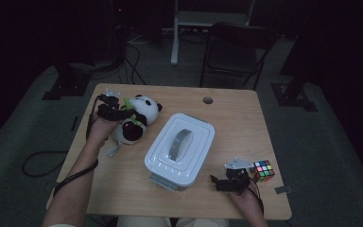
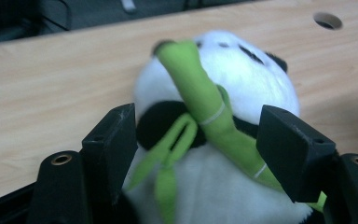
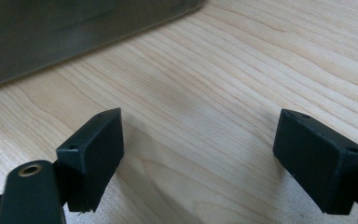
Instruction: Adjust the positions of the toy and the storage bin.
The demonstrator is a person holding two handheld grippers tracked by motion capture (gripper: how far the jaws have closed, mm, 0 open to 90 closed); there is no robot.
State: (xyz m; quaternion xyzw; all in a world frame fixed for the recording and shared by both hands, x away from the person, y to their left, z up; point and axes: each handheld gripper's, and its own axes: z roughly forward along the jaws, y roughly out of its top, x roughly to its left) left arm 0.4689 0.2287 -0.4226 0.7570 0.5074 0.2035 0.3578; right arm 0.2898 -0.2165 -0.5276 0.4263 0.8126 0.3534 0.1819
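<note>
Dim floor with cables and a dark chair (image 1: 234,49) surrounds a light wooden table (image 1: 123,184). At the middle of the table sits a white box (image 1: 179,150) with a grey handle on its lid; the lid is on, so what is inside cannot be told. A coloured puzzle cube (image 1: 263,170) lies near the table's right edge.

At the far left lies a toy panda (image 1: 137,119), black and white, with a green stalk (image 2: 200,93) across its chest. The left gripper (image 1: 123,109) is at the panda; in the left gripper view its jaws stand apart on either side of the toy's body, the pads beside the plush but not squeezing it. The right gripper (image 1: 220,183) rests low over bare wood between the box and the cube, jaws wide apart with nothing between them.
</note>
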